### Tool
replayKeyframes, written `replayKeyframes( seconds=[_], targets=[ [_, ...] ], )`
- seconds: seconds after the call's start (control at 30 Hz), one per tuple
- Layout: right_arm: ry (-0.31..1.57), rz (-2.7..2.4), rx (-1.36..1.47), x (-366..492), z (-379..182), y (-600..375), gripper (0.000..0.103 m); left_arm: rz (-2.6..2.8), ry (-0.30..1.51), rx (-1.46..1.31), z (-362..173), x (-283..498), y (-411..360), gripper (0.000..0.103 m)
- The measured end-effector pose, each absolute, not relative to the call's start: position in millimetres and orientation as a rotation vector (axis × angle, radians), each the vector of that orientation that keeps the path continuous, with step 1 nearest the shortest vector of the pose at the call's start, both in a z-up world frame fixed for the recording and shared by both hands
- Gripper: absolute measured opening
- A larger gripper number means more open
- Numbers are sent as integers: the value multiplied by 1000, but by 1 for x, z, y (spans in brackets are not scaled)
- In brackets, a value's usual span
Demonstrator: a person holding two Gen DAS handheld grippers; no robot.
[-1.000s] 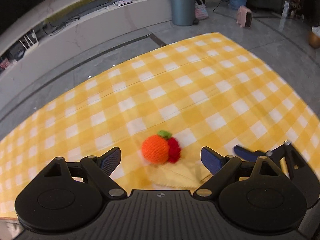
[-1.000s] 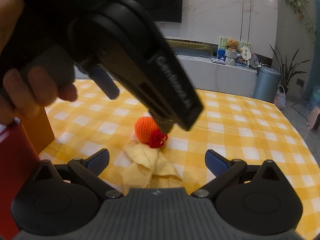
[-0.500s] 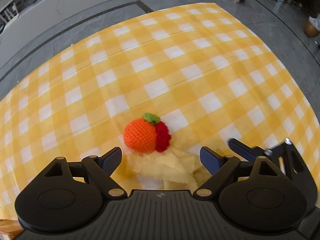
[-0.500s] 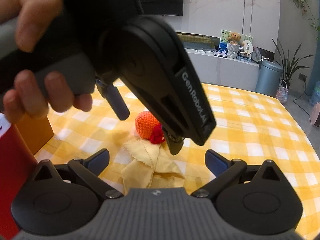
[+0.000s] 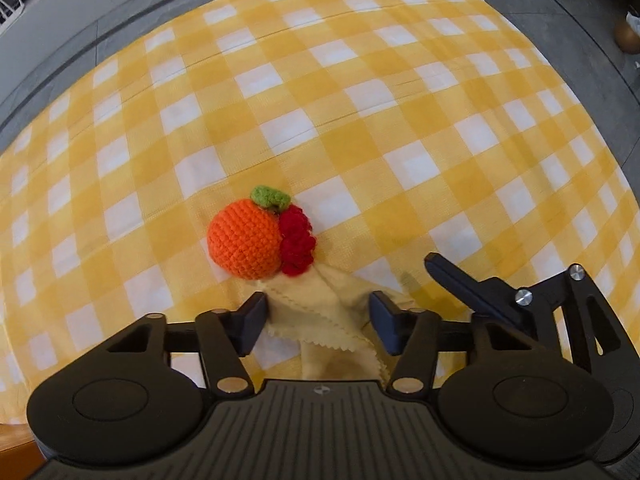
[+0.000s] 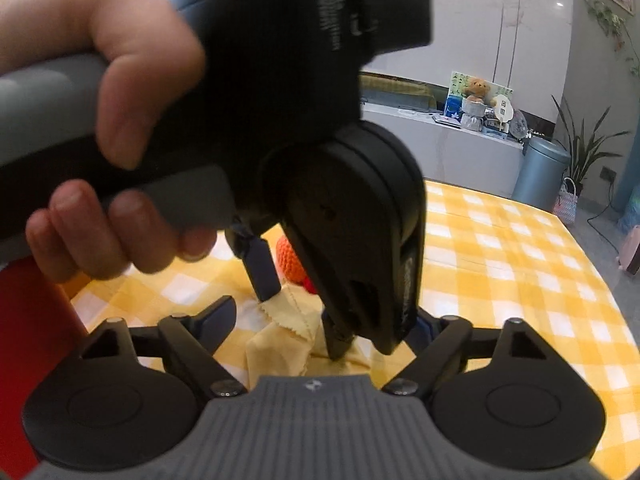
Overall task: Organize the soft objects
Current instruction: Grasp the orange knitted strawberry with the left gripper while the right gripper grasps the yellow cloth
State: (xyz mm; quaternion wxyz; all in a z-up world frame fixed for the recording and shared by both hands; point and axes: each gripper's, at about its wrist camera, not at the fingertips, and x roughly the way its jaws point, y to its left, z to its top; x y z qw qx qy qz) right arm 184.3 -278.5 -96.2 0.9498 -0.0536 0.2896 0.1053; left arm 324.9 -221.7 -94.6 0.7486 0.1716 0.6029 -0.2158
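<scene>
A pale yellow cloth [image 5: 320, 316] with pinked edges lies crumpled on the checked tablecloth [image 5: 360, 120]. A crocheted orange fruit [image 5: 244, 240] with a red bit and a green leaf rests against its far edge. My left gripper [image 5: 318, 320] points steeply down over the cloth. Its jaws are closing, with the cloth between them and the pads at its sides. In the right wrist view the left gripper [image 6: 300, 320] and the hand holding it fill the middle. My right gripper [image 6: 320, 324] stands open and closing, low at the near end of the cloth [image 6: 280, 340].
A red box [image 6: 36, 320] stands at the left edge of the right wrist view. One finger of the right gripper [image 5: 452, 276] lies right of the left gripper. Beyond the table are a grey floor, a bin [image 6: 540, 172] and a shelf.
The left gripper has tipped downward and sunk over the cloth, and its jaws have narrowed around it. The right gripper's jaws have narrowed a little; it has kept its place.
</scene>
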Motion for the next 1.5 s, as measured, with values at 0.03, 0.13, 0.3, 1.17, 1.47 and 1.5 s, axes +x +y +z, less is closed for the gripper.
replayKeyframes(
  seconds=[0.03, 0.13, 0.3, 1.17, 1.47, 1.5],
  targets=[
    [595, 204, -122, 184, -97, -278, 69, -472, 1314, 371, -94, 325, -221, 56],
    [712, 183, -150, 191, -107, -277, 21, -465, 1311, 335, -94, 326, -218, 47],
    [735, 202, -103, 190, -103, -284, 3, -474, 1304, 277, -92, 328, -210, 27],
    [709, 230, -15, 191, -112, -293, 68, -413, 1169, 296, -71, 340, -194, 81],
    [645, 265, 33, 199, -108, -291, 64, -362, 1233, 175, -81, 361, -192, 76],
    [649, 269, 37, 199, -108, -290, 64, -351, 1217, 176, -82, 362, -193, 75]
  ],
)
